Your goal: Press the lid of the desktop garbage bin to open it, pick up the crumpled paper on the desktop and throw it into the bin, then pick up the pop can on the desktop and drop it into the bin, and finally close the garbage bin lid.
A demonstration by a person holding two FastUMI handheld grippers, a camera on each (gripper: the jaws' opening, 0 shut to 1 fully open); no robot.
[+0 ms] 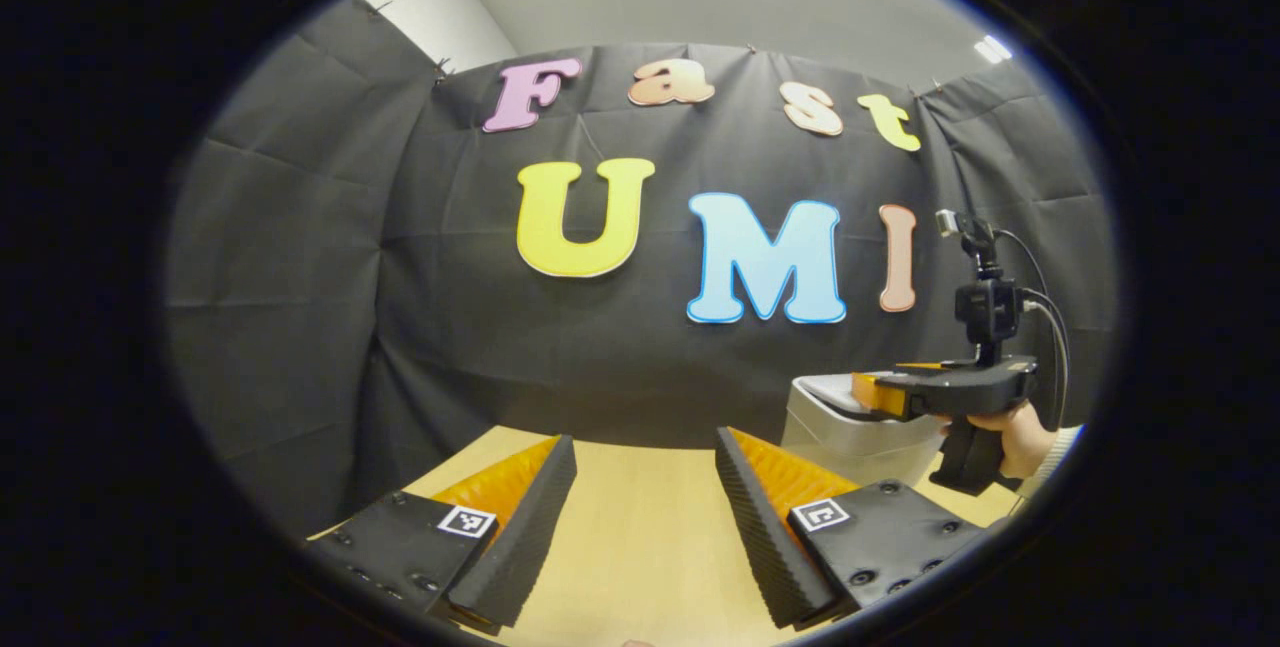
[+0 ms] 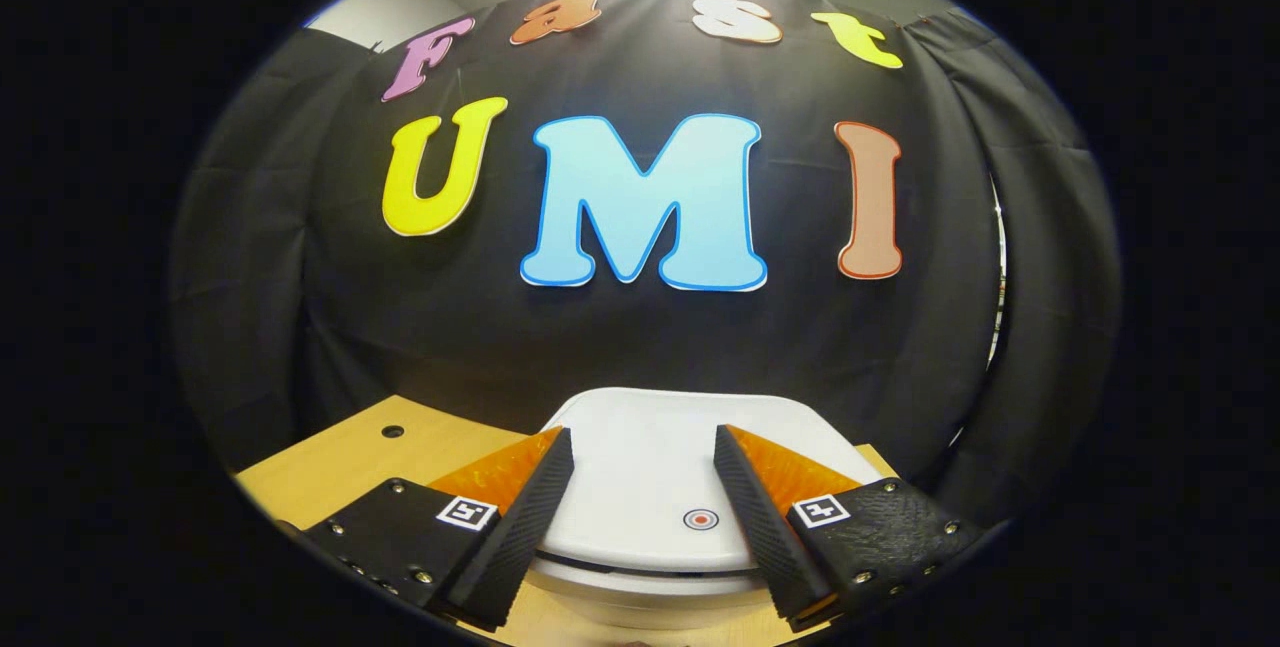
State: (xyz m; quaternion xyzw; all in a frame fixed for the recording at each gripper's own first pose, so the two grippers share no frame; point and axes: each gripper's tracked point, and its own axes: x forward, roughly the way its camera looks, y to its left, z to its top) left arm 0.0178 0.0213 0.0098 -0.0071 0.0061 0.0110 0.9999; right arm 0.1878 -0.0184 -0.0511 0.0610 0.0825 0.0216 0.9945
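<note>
Right gripper view: white plastic desktop garbage bin (image 2: 640, 527) at 6 o'clock, right under the camera; flat white lid (image 2: 650, 467) down, small round red-and-white press mark (image 2: 701, 519) toward its near edge.
Right gripper (image 2: 640, 497): fingers apart, nothing between them, lid showing through the gap; contact with the lid cannot tell. Same gripper at 3 o'clock in the left gripper view (image 1: 868, 395), nose over the bin top, a hand (image 1: 1015, 437) on the grip.
Left gripper (image 1: 645, 502): fingers apart, nothing held, pointing over bare light wooden desktop (image 1: 640, 547).
Bin from left gripper view: pale box (image 1: 850, 442) at 4 o'clock, beside the left gripper's right-hand finger, well apart from the left gripper.
Bin contents: cannot tell, closed lid hides the inside.
Progress: judged at step one, lid press about to happen; lid looks not yet open.
Left to do: press and open the lid, paper in, can in, close the lid. Basically everything.
Crumpled paper, pop can: whereabouts cannot tell from these views.
Desktop extras: small dark round hole (image 2: 393, 431) in the wood at 8 o'clock in the right gripper view.
</note>
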